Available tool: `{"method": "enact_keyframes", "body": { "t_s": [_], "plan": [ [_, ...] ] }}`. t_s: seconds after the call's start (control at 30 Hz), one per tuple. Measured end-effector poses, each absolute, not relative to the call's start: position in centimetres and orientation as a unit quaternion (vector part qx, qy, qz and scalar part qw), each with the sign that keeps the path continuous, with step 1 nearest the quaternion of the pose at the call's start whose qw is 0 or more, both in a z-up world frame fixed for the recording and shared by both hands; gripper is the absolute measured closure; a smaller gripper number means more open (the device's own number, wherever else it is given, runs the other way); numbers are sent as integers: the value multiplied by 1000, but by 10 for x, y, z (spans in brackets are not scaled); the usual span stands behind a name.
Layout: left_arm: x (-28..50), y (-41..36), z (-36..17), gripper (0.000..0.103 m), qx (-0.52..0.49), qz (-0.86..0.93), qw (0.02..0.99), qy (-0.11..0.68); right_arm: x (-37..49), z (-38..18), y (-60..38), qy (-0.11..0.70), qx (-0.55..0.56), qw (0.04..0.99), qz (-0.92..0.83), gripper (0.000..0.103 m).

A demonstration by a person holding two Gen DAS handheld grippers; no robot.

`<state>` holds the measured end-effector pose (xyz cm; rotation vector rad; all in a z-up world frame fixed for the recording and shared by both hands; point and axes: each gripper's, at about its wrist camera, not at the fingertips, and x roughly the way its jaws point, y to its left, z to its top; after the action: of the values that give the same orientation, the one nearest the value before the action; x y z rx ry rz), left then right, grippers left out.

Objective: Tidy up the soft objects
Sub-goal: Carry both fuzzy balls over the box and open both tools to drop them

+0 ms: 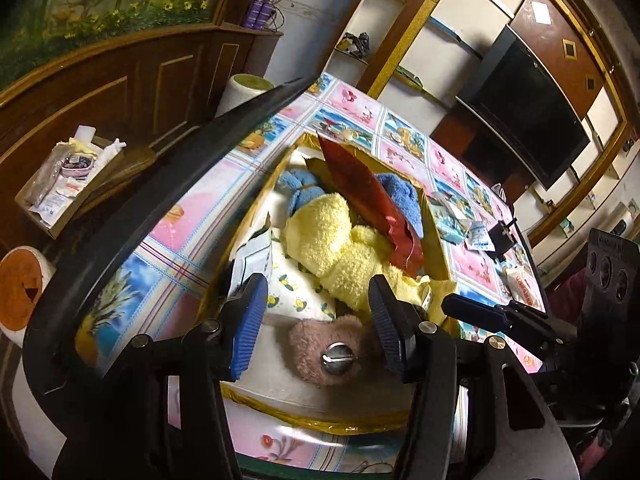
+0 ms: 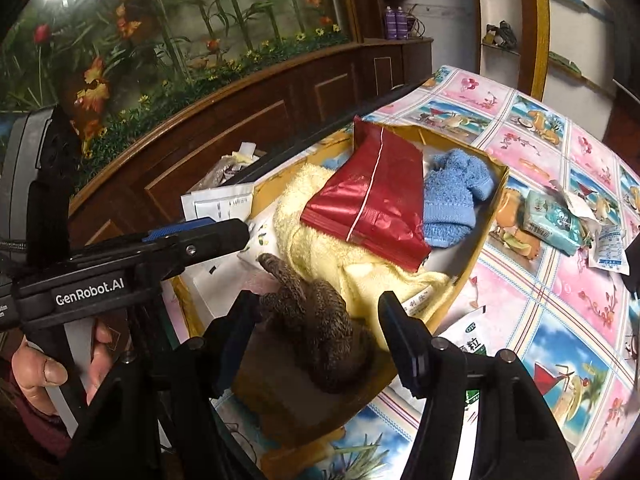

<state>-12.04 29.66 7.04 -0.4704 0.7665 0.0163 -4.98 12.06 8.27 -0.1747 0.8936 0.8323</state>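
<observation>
A gold-rimmed cardboard box [image 1: 260,200] stands on a flower-print tablecloth [image 2: 560,312]. It holds a yellow towel [image 1: 320,240], blue socks [image 2: 452,204], a red foil bag [image 2: 372,204] and a lemon-print cushion [image 1: 296,300]. My left gripper [image 1: 316,320] hangs open over the box's near end. A pink plush toy [image 1: 312,356] lies low between its blue pads [image 1: 250,328], which do not press it. My right gripper [image 2: 316,304] is open around a brown knitted piece [image 2: 320,328] lying in the box; its left finger brushes the piece and the right one stays apart.
A green tissue pack [image 2: 554,220] and paper sachets [image 2: 610,248] lie on the cloth right of the box. A tray of packets [image 1: 68,184] and a thread roll [image 1: 22,292] sit left of the table. A person's hand [image 2: 44,372] holds the left gripper's handle.
</observation>
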Motion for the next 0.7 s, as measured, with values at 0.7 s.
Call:
{"method": "enact_keyframes", "body": {
  "t_s": [0.7],
  "plan": [
    [-126, 258, 93, 50, -216, -34, 910, 353, -4, 72, 20, 450, 26, 852, 268, 38]
  ]
}}
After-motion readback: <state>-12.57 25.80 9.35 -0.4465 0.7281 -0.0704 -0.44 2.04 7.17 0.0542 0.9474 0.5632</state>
